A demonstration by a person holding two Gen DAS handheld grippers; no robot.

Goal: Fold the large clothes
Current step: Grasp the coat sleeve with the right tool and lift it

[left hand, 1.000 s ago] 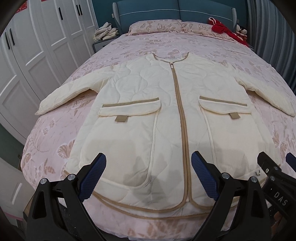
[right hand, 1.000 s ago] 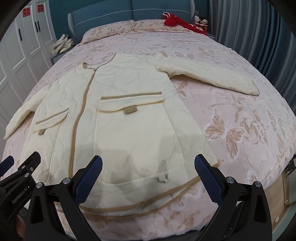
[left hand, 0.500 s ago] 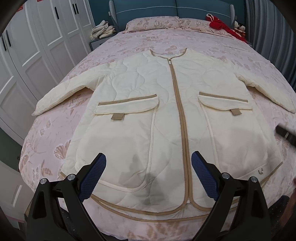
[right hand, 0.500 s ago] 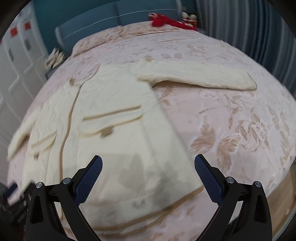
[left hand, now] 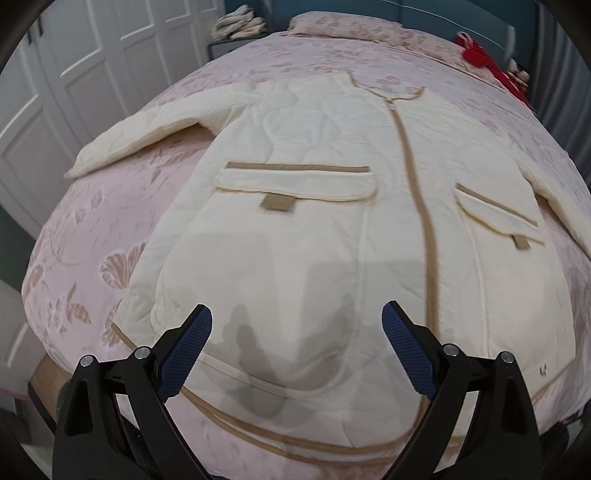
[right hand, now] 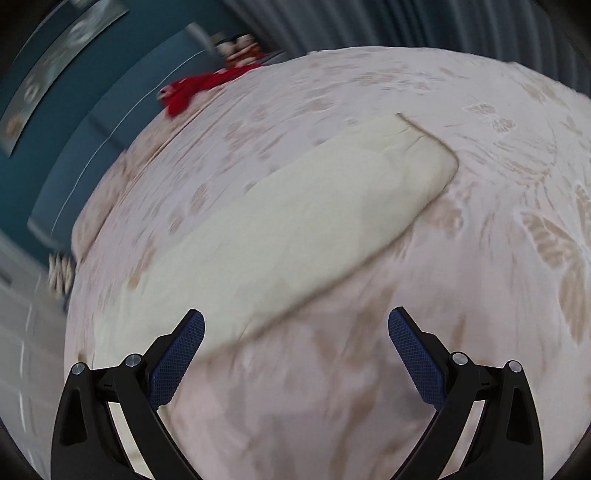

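A cream quilted jacket with tan trim and a tan zip lies flat, front up, on the pink bed, sleeves spread out. My left gripper is open and empty, hovering over the jacket's lower left hem. My right gripper is open and empty over the bedspread, just below the jacket's right sleeve, whose tan-edged cuff points away. The right wrist view is blurred and tilted.
White wardrobe doors stand left of the bed. A nightstand with folded cloth is at the far left. A red item lies near the pillows; it also shows in the right wrist view. Grey curtains hang at the right.
My left gripper has moved left and closer to the jacket's lower left part. My right gripper has swung right and tilted, from the jacket body to the right sleeve. Both stay open.
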